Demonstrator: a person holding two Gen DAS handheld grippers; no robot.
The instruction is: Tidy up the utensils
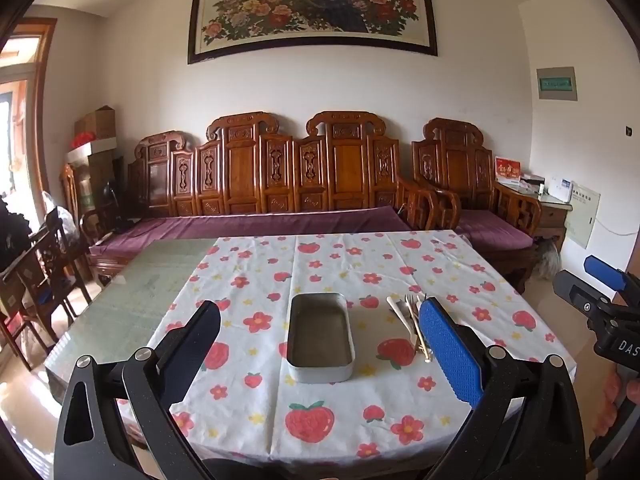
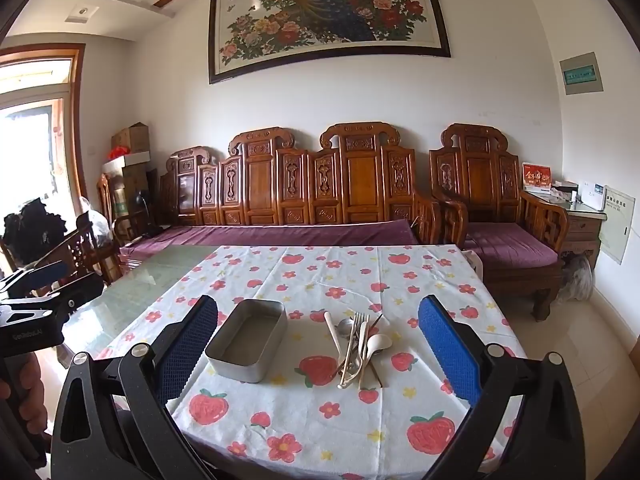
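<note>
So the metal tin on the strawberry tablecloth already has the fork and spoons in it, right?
Not quite. The metal tin on the strawberry tablecloth is empty; the fork and spoons lie in a pile on the cloth beside it. The right wrist view shows this clearly.

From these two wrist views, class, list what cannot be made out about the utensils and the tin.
- Utensil pile, left wrist view: partly hidden behind the left gripper's blue finger.
- Utensil pile, right wrist view: pieces overlap; exact count unclear.
- Metal tin: near wall hides part of its floor.
</note>
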